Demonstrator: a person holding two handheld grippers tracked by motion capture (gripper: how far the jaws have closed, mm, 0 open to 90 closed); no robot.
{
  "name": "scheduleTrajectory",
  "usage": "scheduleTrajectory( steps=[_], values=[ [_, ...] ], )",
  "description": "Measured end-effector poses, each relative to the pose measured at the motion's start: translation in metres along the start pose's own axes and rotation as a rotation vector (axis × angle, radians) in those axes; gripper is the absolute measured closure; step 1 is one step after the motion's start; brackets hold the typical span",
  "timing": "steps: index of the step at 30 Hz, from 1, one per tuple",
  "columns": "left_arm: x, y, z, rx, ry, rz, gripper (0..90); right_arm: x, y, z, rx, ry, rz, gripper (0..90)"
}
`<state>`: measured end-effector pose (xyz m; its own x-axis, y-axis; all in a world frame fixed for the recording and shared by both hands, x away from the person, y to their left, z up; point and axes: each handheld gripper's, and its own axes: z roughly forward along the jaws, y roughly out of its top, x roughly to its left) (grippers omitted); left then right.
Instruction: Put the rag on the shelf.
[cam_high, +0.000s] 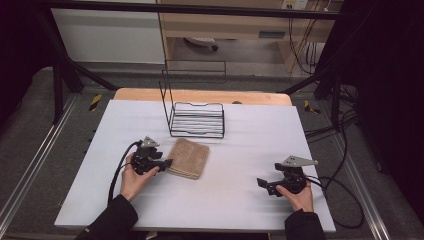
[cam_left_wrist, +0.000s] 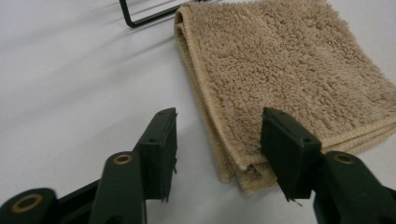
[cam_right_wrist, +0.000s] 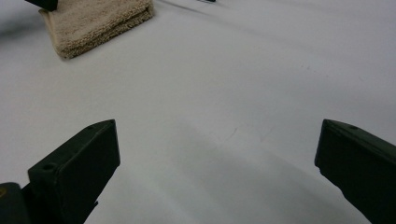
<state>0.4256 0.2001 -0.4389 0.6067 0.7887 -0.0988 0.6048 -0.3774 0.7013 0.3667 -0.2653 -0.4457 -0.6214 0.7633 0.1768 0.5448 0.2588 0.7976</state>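
Left gripper (cam_high: 167, 162) sits at the left edge of the folded beige towel (cam_high: 188, 158), held low over the white table top (cam_high: 235, 200). In the left gripper view its jaws stand apart and straddle the near corner of the towel (cam_left_wrist: 289, 70): one jaw on bare table beside the folded edge, the other over the pile at the corner. Nothing is clamped yet; I read a gap on both sides of the stacked layers

Towel lies flat, near the table's middle, just in front of the black wire rack (cam_high: 196, 119) and apart from it. Rack is empty as far as I can see

Right gripper (cam_high: 263, 184) rests well to the right of the towel, near the table's front edge, jaws wide apart with only bare table between them in the right gripper view; the towel (cam_right_wrist: 93, 23) shows far off at upper left there

Judgement: step in hand is the approach to grasp the towel corner with the left gripper. I take the rack as the likely destination, though that is a guess

Next move calls for lowering slightly and pinching all folded layers together, not just the top ply, or the stack will fan open on lifting. The right gripper would need to travel left if a second hold is wanted
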Motion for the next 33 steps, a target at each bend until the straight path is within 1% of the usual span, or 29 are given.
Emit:
scheduleTrajectory(
  steps=[1,2,4,5,6,8,10,11,13,15,18,19,21,22,23,25,28,30,33],
  values=[
    [0.0,0.0,0.0,0.002,-0.004,0.002,48.5,0.0,0.0,0.0,0.0,0.0,0.0,0.5],
    [0.0,0.0,0.0,0.004,-0.016,-0.001,52.7,0.0,0.0,0.0,-0.001,0.0,0.0,0.5],
    [0.0,0.0,0.001,0.006,-0.021,-0.001,55.8,0.0,0.0,0.0,0.0,0.001,-0.006,0.5],
    [-0.001,0.0,0.001,0.009,-0.024,0.0,55.8,0.0,0.0,0.0,0.0,0.001,-0.006,0.5],
    [-0.001,-0.001,0.001,0.013,-0.026,0.001,58.2,0.0,0.0,0.001,0.004,0.001,-0.007,0.5],
    [-0.003,-0.001,0.003,0.02,-0.031,0.01,60.6,0.0,0.0,0.001,0.003,0.003,-0.007,0.6],
    [-0.004,-0.001,0.003,0.022,-0.033,0.009,62.8,0.0,0.0,0.001,0.003,0.002,-0.007,0.5],
    [-0.005,-0.001,0.003,0.027,-0.03,0.018,62.8,0.0,0.0,0.001,0.003,0.002,-0.007,0.5],
    [-0.006,-0.001,0.003,0.032,-0.023,0.023,63.3,0.0,0.0,0.001,0.0,0.002,-0.007,0.5],
    [-0.008,-0.002,0.003,0.037,-0.023,0.017,65.9,0.0,0.0,0.001,0.003,0.003,-0.007,0.6],
    [-0.008,-0.002,0.004,0.042,-0.031,-0.012,68.7,0.0,0.0,0.001,0.004,0.004,-0.006,0.6],
    [-0.009,-0.002,0.004,0.045,-0.031,-0.012,71.1,0.0,0.0,0.001,0.002,0.004,-0.006,0.6],
    [-0.009,-0.002,0.004,0.049,-0.03,-0.02,72.5,0.0,0.0,0.001,0.003,0.005,-0.003,0.6],
    [-0.01,-0.002,0.004,0.05,-0.03,-0.025,75.8,0.0,0.0,0.001,0.003,0.004,-0.006,0.6],
    [-0.01,-0.002,0.004,0.05,-0.033,-0.029,75.8,0.0,0.0,0.001,0.003,0.004,-0.006,0.6],
    [-0.01,-0.001,0.003,0.051,-0.036,-0.035,80.3,0.0,0.0,0.001,0.003,0.005,-0.002,0.7],
    [-0.011,-0.001,0.002,0.047,-0.035,-0.042,81.9,0.001,0.0,0.002,0.006,0.005,-0.003,0.7],
    [-0.011,-0.001,0.001,0.043,-0.044,-0.051,82.8,0.001,0.0,0.002,0.005,0.006,-0.007,0.7],
    [-0.012,-0.001,-0.003,0.028,-0.049,-0.058,83.4,0.001,0.0,0.002,0.005,0.007,-0.006,0.7]
  ],
)
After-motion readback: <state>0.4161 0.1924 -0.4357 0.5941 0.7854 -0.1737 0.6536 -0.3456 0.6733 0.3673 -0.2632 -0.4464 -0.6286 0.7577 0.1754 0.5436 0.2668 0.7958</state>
